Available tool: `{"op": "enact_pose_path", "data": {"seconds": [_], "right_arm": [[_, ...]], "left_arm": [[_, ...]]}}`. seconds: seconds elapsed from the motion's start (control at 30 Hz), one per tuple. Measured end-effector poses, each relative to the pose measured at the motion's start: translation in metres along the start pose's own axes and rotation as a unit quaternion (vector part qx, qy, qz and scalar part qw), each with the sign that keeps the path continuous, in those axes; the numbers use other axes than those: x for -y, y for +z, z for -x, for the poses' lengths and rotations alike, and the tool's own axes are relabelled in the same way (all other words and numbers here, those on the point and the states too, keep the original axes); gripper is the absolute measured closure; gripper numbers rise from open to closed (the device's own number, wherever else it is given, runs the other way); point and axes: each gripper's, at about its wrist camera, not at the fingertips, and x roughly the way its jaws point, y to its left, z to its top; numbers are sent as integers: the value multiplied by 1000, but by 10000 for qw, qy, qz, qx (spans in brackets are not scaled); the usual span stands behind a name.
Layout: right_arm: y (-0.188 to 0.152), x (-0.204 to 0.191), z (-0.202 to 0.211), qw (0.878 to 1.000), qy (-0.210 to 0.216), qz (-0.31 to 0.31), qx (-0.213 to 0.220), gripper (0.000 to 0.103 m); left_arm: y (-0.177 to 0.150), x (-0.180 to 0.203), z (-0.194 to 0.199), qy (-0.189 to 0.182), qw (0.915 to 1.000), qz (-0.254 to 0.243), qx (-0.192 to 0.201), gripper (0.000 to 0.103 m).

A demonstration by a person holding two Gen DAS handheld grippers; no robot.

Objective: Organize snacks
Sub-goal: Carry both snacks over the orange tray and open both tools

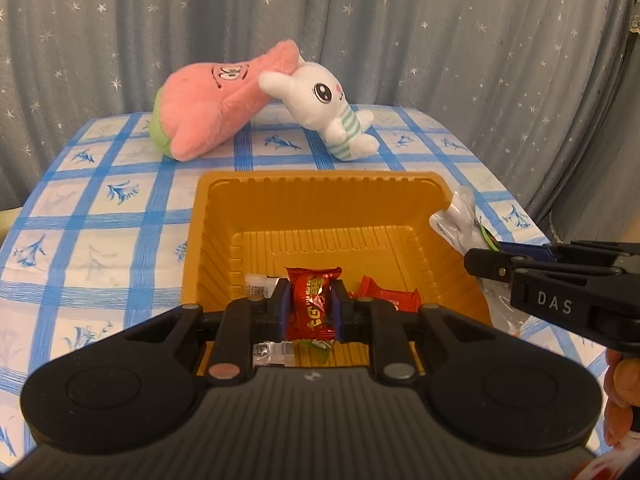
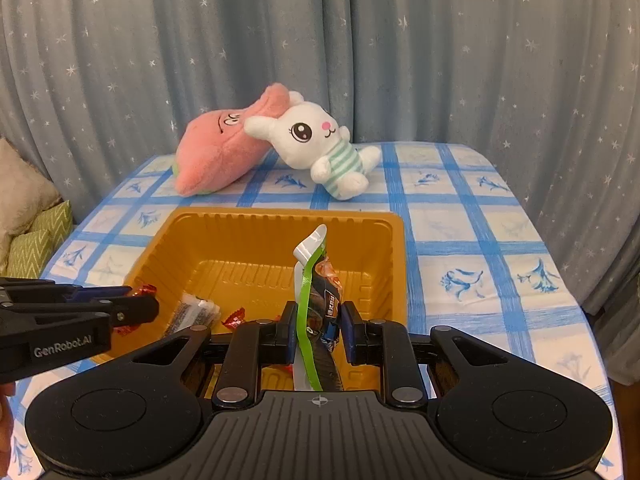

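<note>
Your left hand-held gripper (image 1: 311,306) is clamped on a red candy (image 1: 312,300), lower middle of frame, over the orange tray (image 1: 320,188). Your right hand-held gripper (image 2: 319,330) is pinching a green-edged snack packet (image 2: 310,280) upright above the same tray.

The right gripper (image 1: 480,258), seen from the left wrist, bears the white letters "DAS" on its black side. The left gripper (image 2: 152,308), seen from the right wrist, reads "GenRobot.AI" on its side. Print on the red candy (image 1: 312,304) and the green packet (image 2: 316,312) is too small to read.
</note>
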Motion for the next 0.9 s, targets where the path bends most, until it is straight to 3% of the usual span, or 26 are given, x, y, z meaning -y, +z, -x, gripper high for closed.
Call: {"op": "enact_pose_path", "data": {"seconds": [0.17, 0.23, 0.9], "right_arm": [[-1, 1, -6, 10000, -1, -10, -31, 81], [-1, 1, -6, 10000, -4, -18, -35, 80], [-5, -1, -21, 9999, -16, -40, -159, 80]], "left_arm": [[-1, 2, -10, -18, 10000, 40, -30, 83], [-1, 0, -11, -17, 10000, 72, -21, 74], [-10, -14, 4, 106, 9999, 120, 51, 71]]}}
